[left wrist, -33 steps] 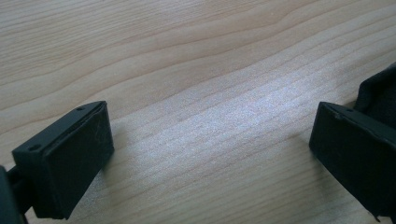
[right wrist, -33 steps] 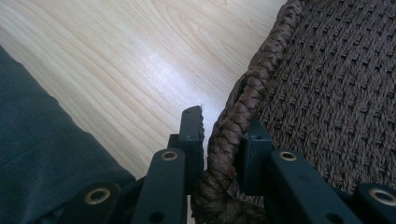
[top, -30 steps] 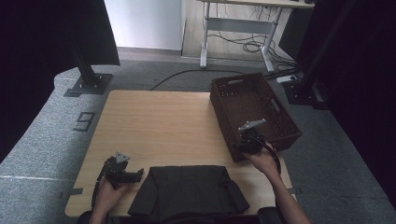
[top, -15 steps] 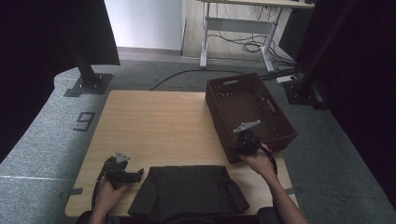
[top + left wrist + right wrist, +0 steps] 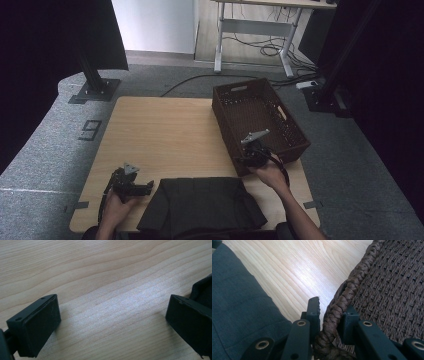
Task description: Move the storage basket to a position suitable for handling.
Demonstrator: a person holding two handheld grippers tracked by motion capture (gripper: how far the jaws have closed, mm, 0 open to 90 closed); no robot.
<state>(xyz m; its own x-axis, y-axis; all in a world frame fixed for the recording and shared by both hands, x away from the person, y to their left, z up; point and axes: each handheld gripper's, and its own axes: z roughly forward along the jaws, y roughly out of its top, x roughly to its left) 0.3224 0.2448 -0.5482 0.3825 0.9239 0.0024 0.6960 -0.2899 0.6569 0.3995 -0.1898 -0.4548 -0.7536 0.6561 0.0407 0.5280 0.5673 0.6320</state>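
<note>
Right gripper (image 5: 251,156) is clamped on the near rim of the wicker basket (image 5: 384,282), at the table's (image 5: 165,130) right side. Left gripper (image 5: 142,187) is held released beside the folded garment (image 5: 200,207). The rim should be kept pinched while the basket is dragged level.

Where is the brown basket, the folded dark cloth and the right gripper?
Brown basket (image 5: 292,131): high view, on its right rim.
Folded dark cloth (image 5: 200,205): high view, middle of its top.
Right gripper (image 5: 329,315): right gripper view, between its jaws, at the basket's braided rim.
</note>
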